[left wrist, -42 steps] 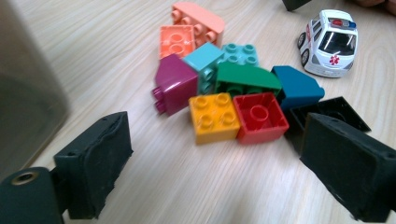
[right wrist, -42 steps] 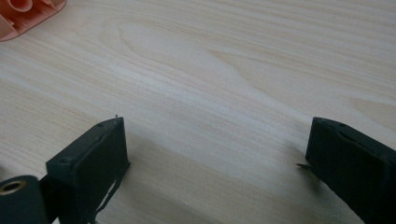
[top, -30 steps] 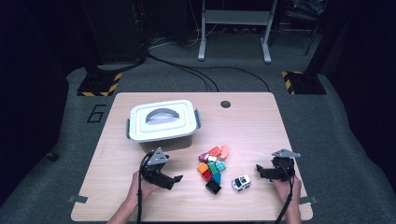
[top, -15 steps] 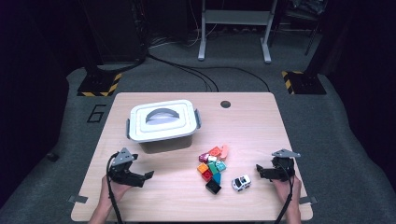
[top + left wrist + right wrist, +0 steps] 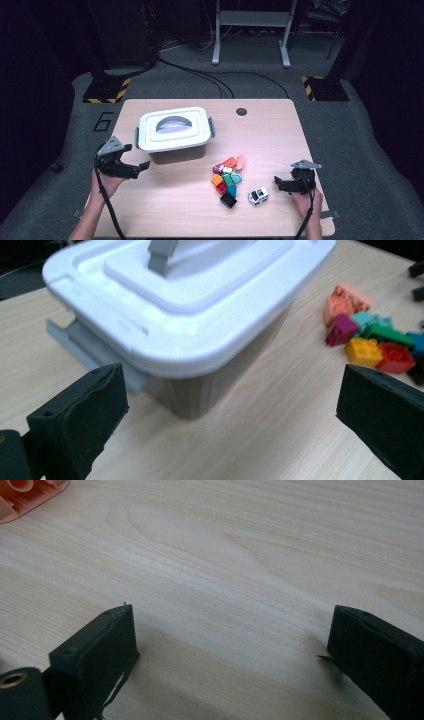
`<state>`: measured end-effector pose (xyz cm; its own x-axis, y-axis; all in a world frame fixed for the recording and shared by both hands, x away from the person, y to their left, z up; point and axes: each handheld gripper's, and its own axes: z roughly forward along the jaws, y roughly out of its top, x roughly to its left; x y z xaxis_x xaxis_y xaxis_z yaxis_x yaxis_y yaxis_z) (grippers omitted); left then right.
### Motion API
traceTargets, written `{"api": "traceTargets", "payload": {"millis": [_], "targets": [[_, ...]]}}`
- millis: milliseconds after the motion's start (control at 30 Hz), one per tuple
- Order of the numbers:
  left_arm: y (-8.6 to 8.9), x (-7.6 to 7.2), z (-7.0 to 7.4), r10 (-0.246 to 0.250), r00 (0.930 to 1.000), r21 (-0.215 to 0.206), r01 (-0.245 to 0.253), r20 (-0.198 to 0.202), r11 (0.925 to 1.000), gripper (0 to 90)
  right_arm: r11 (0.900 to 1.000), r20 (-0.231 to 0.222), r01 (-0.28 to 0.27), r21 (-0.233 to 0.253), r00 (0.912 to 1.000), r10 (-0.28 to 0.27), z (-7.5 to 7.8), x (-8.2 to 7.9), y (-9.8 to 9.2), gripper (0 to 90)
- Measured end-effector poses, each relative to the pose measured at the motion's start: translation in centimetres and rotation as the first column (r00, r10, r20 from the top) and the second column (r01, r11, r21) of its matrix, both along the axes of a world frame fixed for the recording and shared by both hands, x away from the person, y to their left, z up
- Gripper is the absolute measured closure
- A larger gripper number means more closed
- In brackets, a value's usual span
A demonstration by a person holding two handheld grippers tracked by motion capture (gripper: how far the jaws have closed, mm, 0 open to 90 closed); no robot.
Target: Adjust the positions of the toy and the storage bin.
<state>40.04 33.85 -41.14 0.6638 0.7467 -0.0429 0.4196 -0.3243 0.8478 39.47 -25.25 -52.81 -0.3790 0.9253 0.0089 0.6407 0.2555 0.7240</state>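
- Contents of the lidded box (image 5: 174, 134) stay hidden under its white lid (image 5: 165, 295); the left gripper view cuts the grey handle (image 5: 161, 250) off at the top edge, and the far bricks run out of that view at the right.
- Only a corner of a salmon brick (image 5: 22, 497) shows in the right gripper view, cut by the top left edge.
- Left gripper (image 5: 134, 169) hovers at the table's left edge with jaws wide apart and nothing between them; it aims at the box's near left corner, just beside the grey latch (image 5: 87, 346) but not touching it.
- Right gripper (image 5: 280, 184) sits low over the wooden table (image 5: 280, 130) near its right edge, jaws spread wide, gripping nothing.
- Small white toy car (image 5: 258, 196) stands just to the left of the right gripper, apart from it.
- Pile of coloured bricks (image 5: 227, 176) lies between the two grippers, right of the box, with a black brick (image 5: 228, 200) at its near end beside the car.
- Nothing stands between the left gripper and the box.
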Motion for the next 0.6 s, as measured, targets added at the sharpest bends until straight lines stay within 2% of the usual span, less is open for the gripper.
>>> {"api": "traceTargets", "payload": {"millis": [33,100,133,200,267,300,333,400,433,567,600], "targets": [[-0.2,0.6,0.4,-0.002,1.0,0.015,0.002,0.008,0.9999,0.0,1.0,0.0,0.001,0.001,1.0,-0.001,0.0,0.0,0.0,5.0],[-0.6,2.2,1.4,-0.026,0.9996,0.0,0.026,-0.009,0.9997,0.0,1.0,0.0,0.0,0.0,1.0,0.0,0.0,0.0,0.0,5.0],[-0.6,2.2,1.4,-0.026,0.9996,0.0,0.026,-0.009,0.9997,0.0,1.0,0.0,0.0,0.0,1.0,0.0,0.0,0.0,0.0,5.0],[-1.0,3.7,2.1,-0.039,0.9991,-0.004,0.038,-0.017,0.9993,0.0,1.0,0.0,0.0,0.0,1.0,0.0,0.0,0.0,0.0,5.0],[-1.5,5.1,2.6,-0.047,0.9987,0.012,0.047,-0.022,0.9988,0.0,1.0,0.0,0.0,0.0,1.0,0.0,0.0,0.0,0.0,4.9],[-2.0,6.2,2.8,-0.048,0.9982,0.012,0.049,-0.035,0.9987,0.0,1.0,0.0,0.0,0.0,1.0,0.0,0.0,0.0,0.0,5.0],[-2.0,6.2,2.8,-0.048,0.9982,0.012,0.049,-0.035,0.9987,0.0,1.0,0.0,0.0,0.0,1.0,0.0,0.0,0.0,0.0,5.0],[-2.5,7.6,2.9,-0.051,0.9973,-0.012,0.051,-0.052,0.9987,0.0,1.0,0.0,0.0,0.001,1.0,0.0,0.0,0.0,0.0,5.0],[-3.0,8.5,3.0,-0.058,0.9969,0.0,0.058,-0.054,0.9983,0.0,1.0,0.0,0.0,0.001,1.0,0.0,0.0,0.0,0.0,5.0],[-3.8,9.7,3.1,-0.068,0.9955,0.014,0.069,-0.066,0.9975,0.2,1.0,0.0,-0.002,0.0,1.0,0.002,0.0,0.0,0.0,5.0],[-4.0,9.9,3.1,-0.069,0.996,0.027,0.07,-0.057,0.9971,0.8,1.0,0.0,-0.002,0.0,1.0,0.002,0.0,0.0,0.0,5.0]]}}
